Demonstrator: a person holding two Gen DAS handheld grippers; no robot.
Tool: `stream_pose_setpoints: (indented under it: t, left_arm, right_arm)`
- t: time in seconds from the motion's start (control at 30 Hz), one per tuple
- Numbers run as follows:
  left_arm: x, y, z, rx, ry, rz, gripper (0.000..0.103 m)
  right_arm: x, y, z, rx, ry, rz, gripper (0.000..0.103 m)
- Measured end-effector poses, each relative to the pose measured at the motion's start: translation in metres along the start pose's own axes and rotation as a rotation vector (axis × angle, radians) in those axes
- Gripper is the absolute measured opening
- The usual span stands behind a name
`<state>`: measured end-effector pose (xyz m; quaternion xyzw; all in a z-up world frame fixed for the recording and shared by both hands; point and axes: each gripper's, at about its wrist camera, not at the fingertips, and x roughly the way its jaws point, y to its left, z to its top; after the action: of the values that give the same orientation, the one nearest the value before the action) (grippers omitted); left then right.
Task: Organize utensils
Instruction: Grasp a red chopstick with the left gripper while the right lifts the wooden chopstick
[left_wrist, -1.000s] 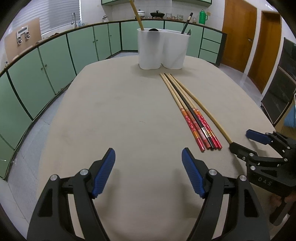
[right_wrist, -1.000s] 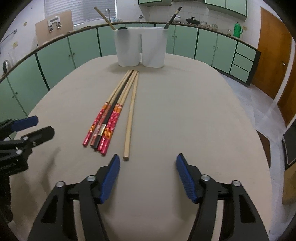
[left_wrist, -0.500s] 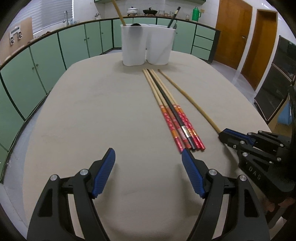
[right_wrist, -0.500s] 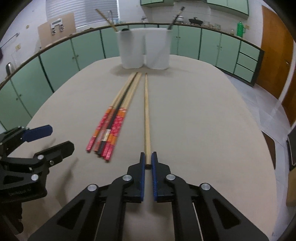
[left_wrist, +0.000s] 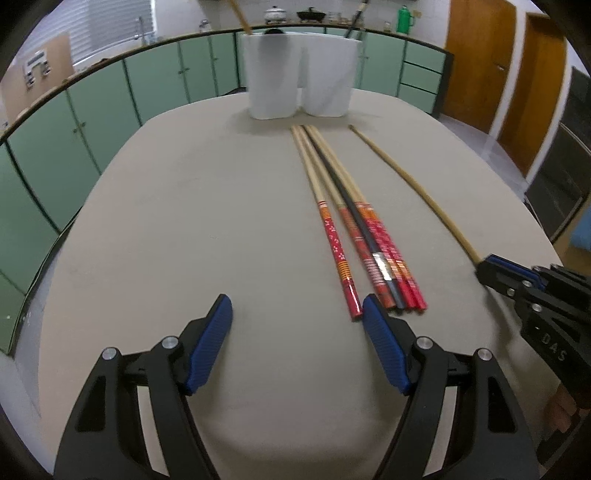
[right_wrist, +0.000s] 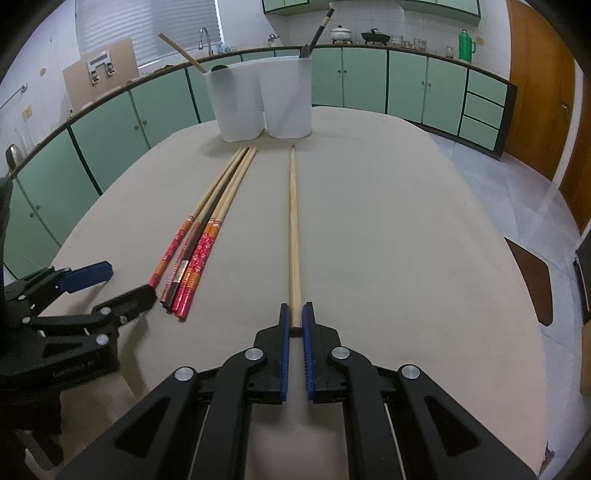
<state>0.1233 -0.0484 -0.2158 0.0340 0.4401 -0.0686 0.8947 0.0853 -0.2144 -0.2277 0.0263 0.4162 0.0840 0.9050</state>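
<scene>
My right gripper (right_wrist: 294, 323) is shut on the near end of a plain wooden chopstick (right_wrist: 293, 229), which points toward the white two-part utensil holder (right_wrist: 260, 101). The same chopstick (left_wrist: 413, 192) shows at the right of the left wrist view, with my right gripper (left_wrist: 487, 269) on its end. A bundle of red-handled chopsticks (right_wrist: 201, 232) lies left of it, also seen ahead of the left gripper (left_wrist: 354, 225). My left gripper (left_wrist: 297, 321) is open and empty, its right finger close to the bundle's red ends. The holder (left_wrist: 299, 74) has utensils in it.
The beige oval table (right_wrist: 406, 240) carries everything. Green cabinets (right_wrist: 406, 85) ring the room, with wooden doors (left_wrist: 476, 62) at the right. My left gripper (right_wrist: 99, 288) sits at the table's left front in the right wrist view.
My right gripper closed on the plain chopstick's end and swung it away from the bundle. My left gripper moved forward and right, toward the bundle's red ends.
</scene>
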Motion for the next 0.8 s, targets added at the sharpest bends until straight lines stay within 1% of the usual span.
stream_pose_setpoints:
  t: [0.1,0.27,0.37,0.43,0.5,0.53,0.57,0.63,0.7,0.8]
  left_arm:
    - [-0.001,0.011,0.000,-0.024,-0.002,0.027,0.069]
    - [0.000,0.013,0.002,-0.015,0.003,0.024,0.069]
    - [0.001,0.011,0.004,-0.015,0.003,0.021,0.069]
    - [0.002,0.011,0.005,-0.016,0.001,0.013,0.065]
    - [0.001,0.009,0.004,-0.010,-0.007,0.003,0.050]
    - [0.000,0.008,0.004,-0.006,-0.010,0.000,0.040]
    - [0.000,0.007,0.004,-0.003,-0.012,-0.004,0.036]
    - [0.000,0.004,0.004,0.010,-0.014,-0.016,0.013]
    - [0.000,0.000,0.004,0.022,-0.013,-0.033,0.005]
    - [-0.001,-0.003,0.003,0.029,-0.015,-0.028,0.005]
  right_arm:
    - [0.000,0.000,0.000,0.002,0.000,0.003,0.007]
    - [0.000,0.003,0.000,-0.013,0.000,-0.002,0.011]
    - [0.000,0.003,0.000,-0.017,0.001,-0.003,0.011]
    - [0.001,0.003,0.000,-0.016,0.003,-0.002,0.011]
    - [0.001,0.004,0.000,-0.021,0.005,-0.008,0.011]
    - [0.001,0.005,0.001,-0.025,0.005,-0.012,0.011]
    - [0.002,0.006,0.001,-0.028,0.005,-0.014,0.010]
    - [0.002,0.005,0.002,-0.027,0.008,-0.014,0.008]
    - [0.003,0.005,0.002,-0.025,0.009,-0.017,0.007]
    - [0.002,0.006,0.003,-0.030,0.008,-0.022,0.007]
